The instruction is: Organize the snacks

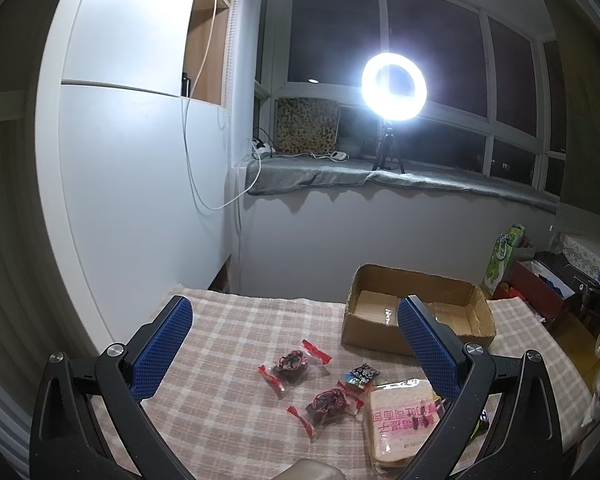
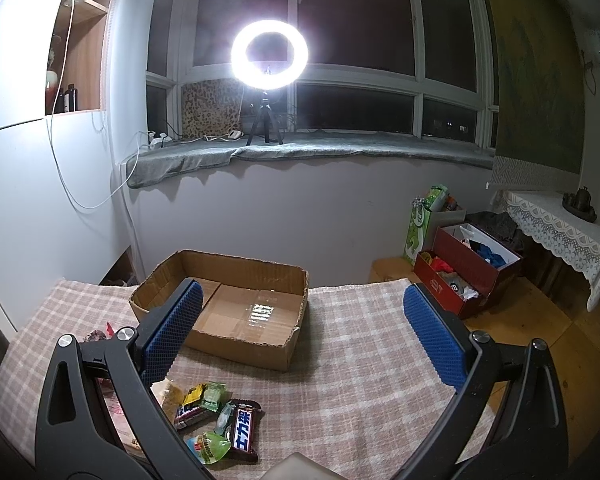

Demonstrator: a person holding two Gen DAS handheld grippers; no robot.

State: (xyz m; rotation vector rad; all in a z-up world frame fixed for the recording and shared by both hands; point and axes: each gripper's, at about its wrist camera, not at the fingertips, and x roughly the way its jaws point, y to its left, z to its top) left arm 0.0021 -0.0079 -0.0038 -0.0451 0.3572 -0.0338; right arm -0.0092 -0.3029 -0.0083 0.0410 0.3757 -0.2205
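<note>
ring light (image 2: 269, 54) lit on sill | dark windows (image 2: 356, 20) | wood floor (image 2: 540, 320)

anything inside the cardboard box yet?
No snacks visible inside the cardboard box: just bare bottom flaps with a shiny tape strip. The left finger of the right tongs covers its near-left corner, so that corner is unseen.

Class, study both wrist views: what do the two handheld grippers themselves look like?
The left gripper and right gripper match: black angular linkage arms with round silver pivot bolts, each carrying two long fingers faced with blue dimpled pads. No cables or markings show.
</note>
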